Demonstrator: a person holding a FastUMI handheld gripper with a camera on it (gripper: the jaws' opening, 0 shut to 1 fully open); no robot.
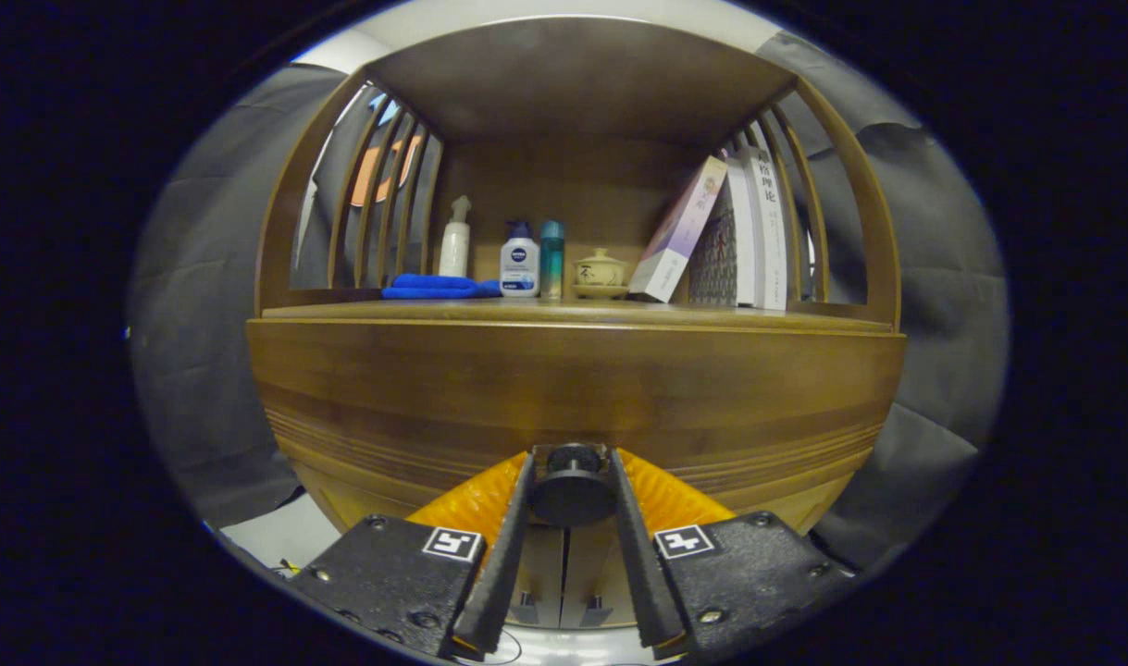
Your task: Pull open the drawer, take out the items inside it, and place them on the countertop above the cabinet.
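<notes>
A wooden cabinet fills the view, its drawer front (573, 388) a wide brown panel right ahead of me. A round dark knob (573, 486) sticks out from the drawer's lower middle. My gripper (573, 462) has one finger on each side of the knob, and both press against it. The drawer looks closed, so what lies inside is hidden. Above the drawer runs the countertop (341, 310), a wooden shelf surface under a slatted hutch.
On the countertop rest a folded blue cloth (434, 287), a white pump bottle (454, 245), a white-and-blue bottle (519, 262), a teal bottle (551, 257), a small lidded teacup (601, 270) and several leaning books (730, 236). Black cloth walls flank the cabinet.
</notes>
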